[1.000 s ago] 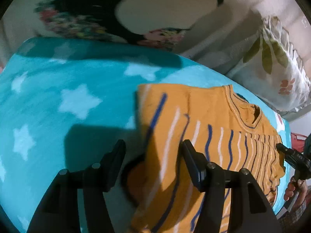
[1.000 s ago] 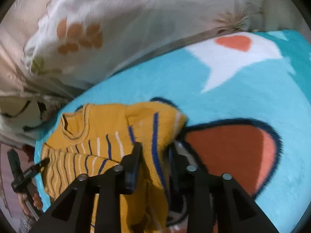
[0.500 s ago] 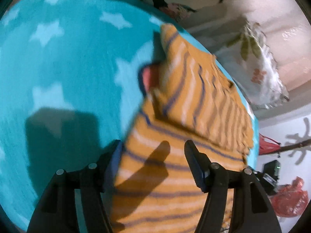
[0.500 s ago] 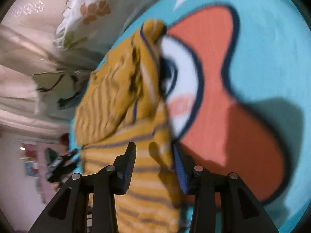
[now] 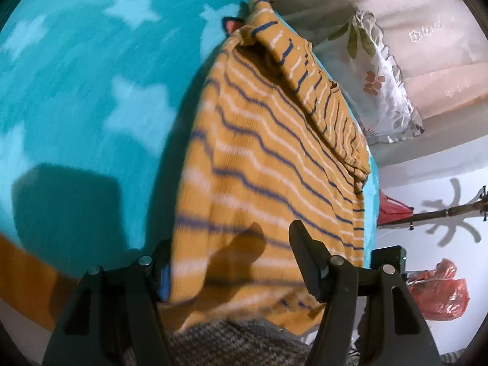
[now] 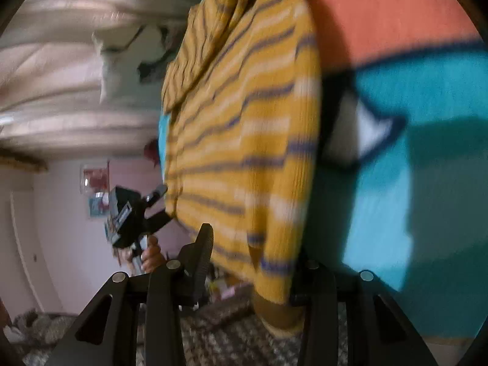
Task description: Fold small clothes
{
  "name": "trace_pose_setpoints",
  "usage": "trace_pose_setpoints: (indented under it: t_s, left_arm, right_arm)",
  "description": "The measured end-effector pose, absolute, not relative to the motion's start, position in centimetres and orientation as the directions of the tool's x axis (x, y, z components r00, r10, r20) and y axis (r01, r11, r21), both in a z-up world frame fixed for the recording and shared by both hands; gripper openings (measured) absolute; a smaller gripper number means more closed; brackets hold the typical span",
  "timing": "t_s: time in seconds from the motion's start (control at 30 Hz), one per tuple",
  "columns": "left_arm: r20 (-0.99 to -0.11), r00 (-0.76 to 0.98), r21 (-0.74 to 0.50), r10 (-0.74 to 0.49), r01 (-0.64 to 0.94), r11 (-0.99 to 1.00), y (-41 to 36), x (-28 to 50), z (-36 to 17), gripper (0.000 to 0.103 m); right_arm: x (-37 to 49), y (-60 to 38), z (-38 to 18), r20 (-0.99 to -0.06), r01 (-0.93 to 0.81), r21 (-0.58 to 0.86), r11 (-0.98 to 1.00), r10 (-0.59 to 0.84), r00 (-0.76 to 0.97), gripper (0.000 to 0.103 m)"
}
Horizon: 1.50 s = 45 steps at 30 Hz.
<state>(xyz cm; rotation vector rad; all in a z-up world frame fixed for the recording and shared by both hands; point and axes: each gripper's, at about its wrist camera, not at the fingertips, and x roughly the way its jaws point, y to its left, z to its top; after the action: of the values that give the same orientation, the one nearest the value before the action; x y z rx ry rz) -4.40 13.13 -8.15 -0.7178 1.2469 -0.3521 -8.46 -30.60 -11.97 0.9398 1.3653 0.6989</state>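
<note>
A mustard sweater (image 5: 259, 167) with blue and white stripes lies flat on a teal star blanket (image 5: 91, 106). Its sleeves (image 5: 320, 91) are folded in across the chest. My left gripper (image 5: 233, 262) stands open at the near hem, with the hem's left corner loose between its wide-set fingers. In the right wrist view the same sweater (image 6: 244, 137) fills the middle. My right gripper (image 6: 253, 259) is open at the hem's other corner; the cloth hides its right finger and a gap shows beside the left finger (image 6: 201, 250). The left gripper (image 6: 131, 213) shows there too, in a hand (image 6: 149, 253).
A floral pillow (image 5: 381, 85) and pale bedding lie beyond the sweater's collar end. The blanket (image 6: 411, 106) carries a large orange and white figure to the right. A red plastic bag (image 5: 439, 289) sits off the bed. Grey knitted fabric (image 5: 228, 341) lies under both grippers.
Both grippers have drawn back from the folded-in sleeves to the sweater's near hem. The right gripper's jaws stand wider than before. The sleeves stay folded across the chest.
</note>
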Motion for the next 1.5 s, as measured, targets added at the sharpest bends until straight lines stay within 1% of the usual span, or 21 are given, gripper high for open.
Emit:
trace_pose_setpoints:
  t_s: [0.07,0.17,0.37,0.5,0.63,0.67,0.7,0.73,0.77,0.8,0.87,0.97,1.07,1.2,1.27,1.33,1.37,1.4,1.43,1.47,1.5]
  left_arm:
    - [-0.731,0.308,-0.669,-0.609,-0.147,0.729,13.3,-6.0,-8.2,0.064]
    - [-0.73,0.316,-0.67,-0.606,-0.153,0.727,13.0,-7.3,-8.1,0.064]
    - [-0.725,0.329,-0.676,-0.605,-0.167,0.718,12.7,-9.1,-8.7,0.064]
    - [-0.734,0.305,-0.671,-0.607,-0.186,0.718,12.2,-9.7,-9.7,0.064]
    - [-0.745,0.261,-0.665,-0.614,-0.221,0.714,11.5,-10.5,-11.4,0.064]
    - [-0.754,0.244,-0.656,-0.61,-0.225,0.721,11.2,-10.7,-11.7,0.058]
    - [-0.763,0.236,-0.646,-0.602,-0.228,0.729,11.0,-10.9,-11.8,0.039]
    - [-0.771,0.226,-0.636,-0.596,-0.229,0.737,10.9,-11.0,-11.8,0.03]
    - [-0.777,0.221,-0.629,-0.59,-0.23,0.743,10.9,-11.2,-11.6,0.018]
    - [-0.783,0.22,-0.621,-0.582,-0.232,0.749,11.0,-11.4,-11.3,0.012]
    - [-0.802,0.221,-0.595,-0.555,-0.225,0.771,11.4,-11.7,-10.0,0.01]
    - [-0.785,0.261,-0.614,-0.561,-0.211,0.761,12.3,-11.7,-7.2,0.009]
    - [-0.753,0.338,-0.642,-0.565,-0.188,0.743,13.5,-10.0,-3.9,0.008]
    - [-0.708,0.427,-0.665,-0.562,-0.136,0.734,13.7,-3.3,-0.2,0.008]
    - [-0.698,0.455,-0.656,-0.552,-0.098,0.748,12.9,1.4,1.1,0.008]
    - [-0.715,0.477,-0.62,-0.511,-0.097,0.778,11.9,6.3,1.7,0.008]
    - [-0.714,0.478,-0.623,-0.513,-0.098,0.776,11.2,9.3,0.6,0.009]
    - [-0.721,0.478,-0.613,-0.502,-0.104,0.783,10.7,11.2,-0.4,0.014]
    - [-0.747,0.474,-0.579,-0.466,-0.119,0.807,10.2,13.3,-1.3,0.017]
    - [-0.772,0.461,-0.55,-0.439,-0.135,0.824,9.8,14.8,-2.0,0.023]
    - [-0.777,0.448,-0.549,-0.443,-0.138,0.824,9.5,15.8,-2.4,0.026]
  right_arm:
    - [-9.1,-30.1,-12.2,-0.483,0.098,0.874,0.476,0.872,0.075,0.043]
    - [-9.7,-29.3,-12.5,-0.479,0.078,0.876,0.477,0.878,0.016,0.047]
    - [-9.2,-28.4,-13.6,-0.472,0.085,0.877,0.473,0.881,-0.035,0.05]
    - [-9.0,-27.4,-14.1,-0.51,0.069,0.854,0.515,0.856,-0.087,0.058]
    - [-9.1,-26.4,-14.5,-0.534,0.051,0.838,0.544,0.835,-0.132,0.059]
    - [-9.0,-26.0,-14.6,-0.541,0.043,0.834,0.551,0.829,-0.141,0.06]
    - [-9.1,-25.6,-14.6,-0.549,0.032,0.828,0.559,0.822,-0.151,0.057]
    - [-9.2,-25.1,-14.4,-0.554,0.011,0.826,0.563,0.816,-0.166,0.05]
    - [-9.1,-24.6,-14.0,-0.559,-0.011,0.825,0.566,0.811,-0.171,0.028]
    - [-9.1,-24.2,-13.4,-0.563,-0.041,0.824,0.566,0.808,-0.174,0.019]
    - [-9.0,-23.8,-11.5,-0.571,-0.099,0.821,0.562,0.803,-0.173,0.017]
    - [-8.4,-24.3,-8.5,-0.557,-0.155,0.828,0.538,0.819,-0.135,0.016]
    - [-6.5,-26.4,-5.0,-0.496,-0.157,0.858,0.488,0.868,-0.013,0.016]
    - [-1.1,-30.2,-1.4,-0.397,-0.164,0.887,0.433,0.893,0.212,0.016]
    - [2.5,-31.5,-0.9,-0.397,-0.152,0.876,0.458,0.863,0.312,0.016]
    - [6.5,-32.3,-1.7,-0.4,-0.101,0.877,0.47,0.83,0.39,0.016]
    - [7.5,-32.5,-2.4,-0.415,-0.081,0.87,0.486,0.812,0.41,0.018]
    - [9.2,-32.7,-3.3,-0.463,-0.036,0.847,0.53,0.769,0.44,0.021]
    - [10.6,-33.1,-4.4,-0.519,0.028,0.819,0.573,0.721,0.459,0.027]
    - [11.3,-33.0,-5.0,-0.553,0.074,0.802,0.592,0.69,0.468,0.044]
    - [11.9,-33.6,-5.8,-0.576,0.122,0.791,0.6,0.661,0.481,0.052]
